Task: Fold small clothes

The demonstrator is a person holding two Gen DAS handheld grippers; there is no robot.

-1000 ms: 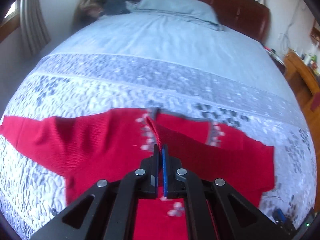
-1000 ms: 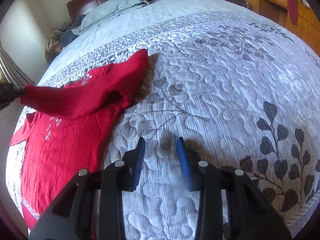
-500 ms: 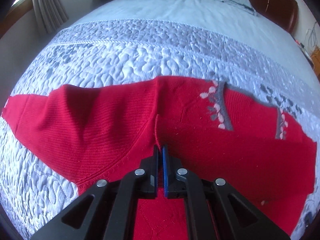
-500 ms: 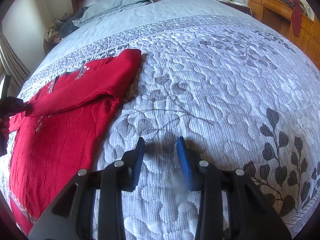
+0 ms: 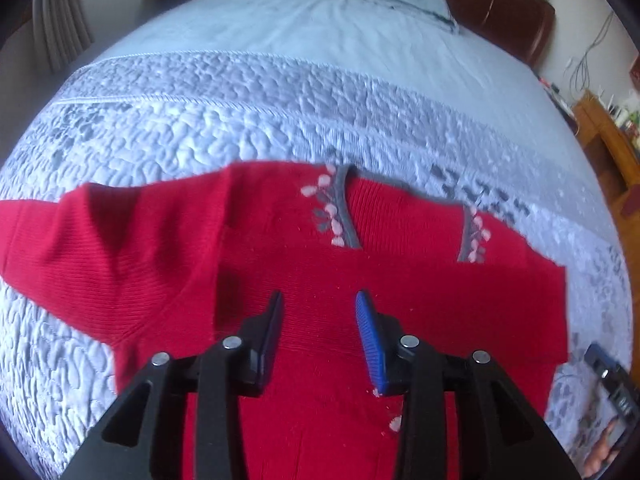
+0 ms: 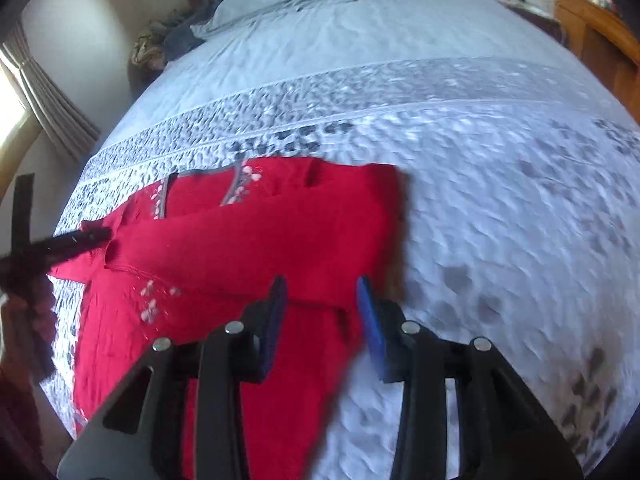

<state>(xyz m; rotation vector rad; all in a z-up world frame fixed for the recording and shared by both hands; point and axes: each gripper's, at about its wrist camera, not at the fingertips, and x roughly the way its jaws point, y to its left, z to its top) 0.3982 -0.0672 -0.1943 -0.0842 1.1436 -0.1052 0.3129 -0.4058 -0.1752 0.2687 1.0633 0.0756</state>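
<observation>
Left wrist view: the left gripper [image 5: 319, 300] hangs over the red sweater [image 5: 400, 280] spread on the quilted bedspread [image 5: 240, 128], its jaws opening with nothing pinched; knit lies flat beneath them. Right wrist view: the right gripper [image 6: 322, 284], jaws parted and empty, sits above the sweater's folded-over sleeve [image 6: 260, 236], near its right edge.

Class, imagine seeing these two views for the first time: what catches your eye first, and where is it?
A bright red knitted sweater with grey floral neck trim lies on the pale grey quilted bedspread, one sleeve folded across its chest. The left hand-held gripper hangs just above it, jaws opening, nothing between them.
</observation>
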